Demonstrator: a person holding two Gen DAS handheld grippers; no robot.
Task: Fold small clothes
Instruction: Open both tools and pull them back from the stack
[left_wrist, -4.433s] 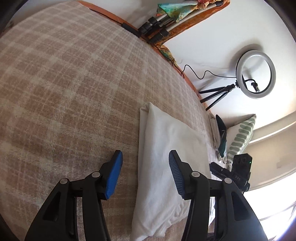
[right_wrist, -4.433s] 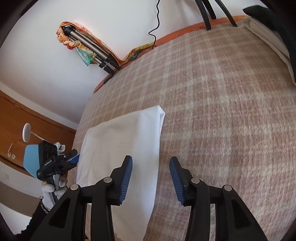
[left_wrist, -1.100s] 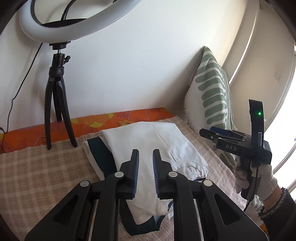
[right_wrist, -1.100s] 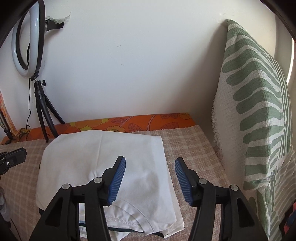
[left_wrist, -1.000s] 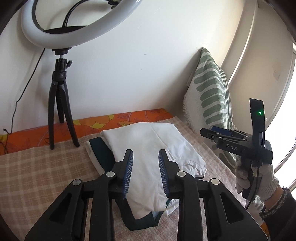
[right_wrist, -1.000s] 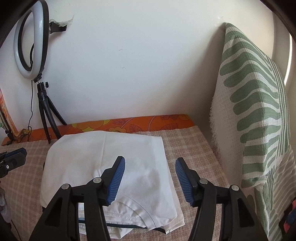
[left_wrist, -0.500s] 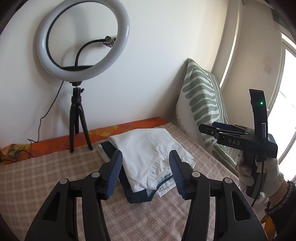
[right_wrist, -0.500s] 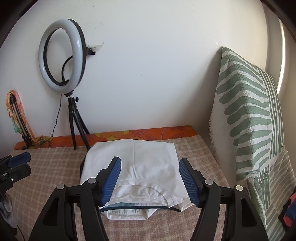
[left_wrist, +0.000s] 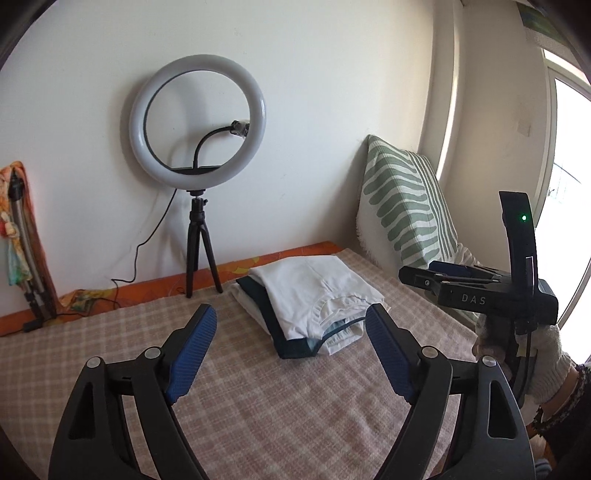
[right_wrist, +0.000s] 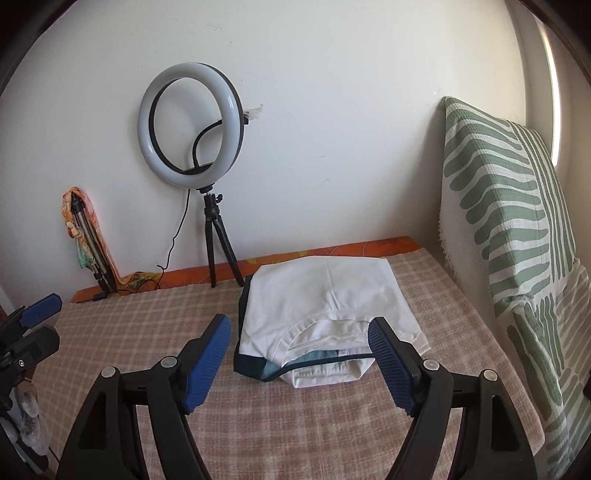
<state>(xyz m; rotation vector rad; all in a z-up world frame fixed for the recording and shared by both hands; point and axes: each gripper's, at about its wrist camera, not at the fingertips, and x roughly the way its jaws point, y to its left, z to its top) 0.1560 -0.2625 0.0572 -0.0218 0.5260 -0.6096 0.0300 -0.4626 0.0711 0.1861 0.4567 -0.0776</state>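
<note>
A folded white garment lies on top of a small stack of folded clothes, with a dark teal piece under it, on the checked bedspread near the wall. It shows in the right wrist view too. My left gripper is open and empty, a short way back from the stack. My right gripper is open and empty, just in front of the stack. The right gripper also shows at the right of the left wrist view, held in a gloved hand.
A ring light on a small black tripod stands by the wall behind the stack. A green-striped pillow leans on the right. A folded tripod wrapped in colourful cloth leans at the far left. An orange mattress edge runs along the wall.
Both grippers set the white garment on the stack, the left let go and opened, and both have drawn back and opened wider. The stack now looks smaller and farther away.
</note>
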